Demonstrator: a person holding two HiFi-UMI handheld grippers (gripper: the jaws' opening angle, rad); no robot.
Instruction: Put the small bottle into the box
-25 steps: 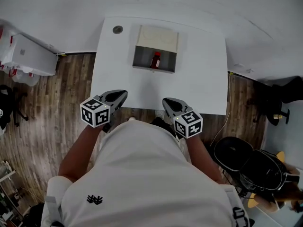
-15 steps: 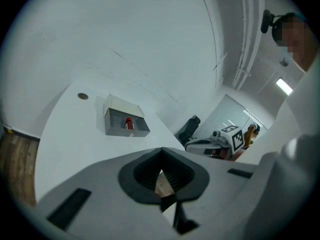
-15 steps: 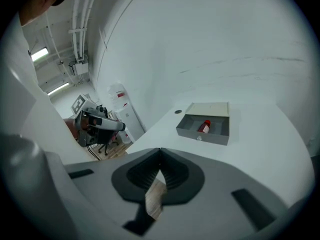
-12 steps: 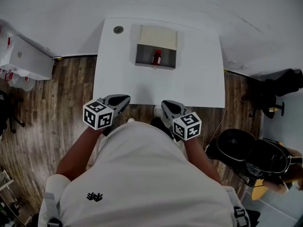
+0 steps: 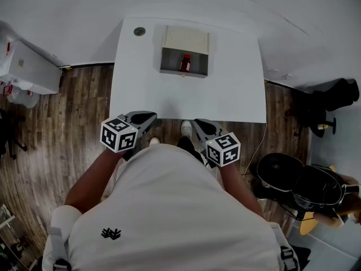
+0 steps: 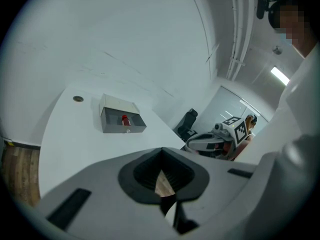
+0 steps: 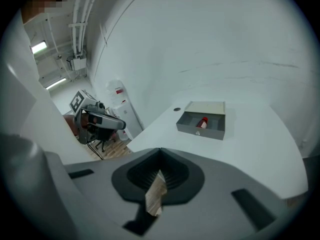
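The small red bottle [image 5: 185, 63] lies inside the open grey box [image 5: 169, 69], whose cream lid is folded back, at the far middle of the white table [image 5: 225, 89]. Both grippers hang at the table's near edge, far from the box. My left gripper [image 5: 148, 117] and my right gripper [image 5: 197, 123] are both shut with nothing in them. The left gripper view shows its closed jaws [image 6: 162, 184], with the bottle [image 6: 124, 119] and box [image 6: 112, 129] far ahead. The right gripper view shows its closed jaws [image 7: 157, 184] and the distant bottle [image 7: 202, 122] in the box [image 7: 200, 132].
A round cable hole [image 5: 139, 31] sits at the table's far left corner. A white cabinet [image 5: 28, 66] stands on the wooden floor at the left. Black office chairs [image 5: 296, 188] stand at the right. A wall runs behind the table.
Both grippers have drawn back from over the table's front edge toward the person's body. The table and box look a little farther away. The bottle stays in the box.
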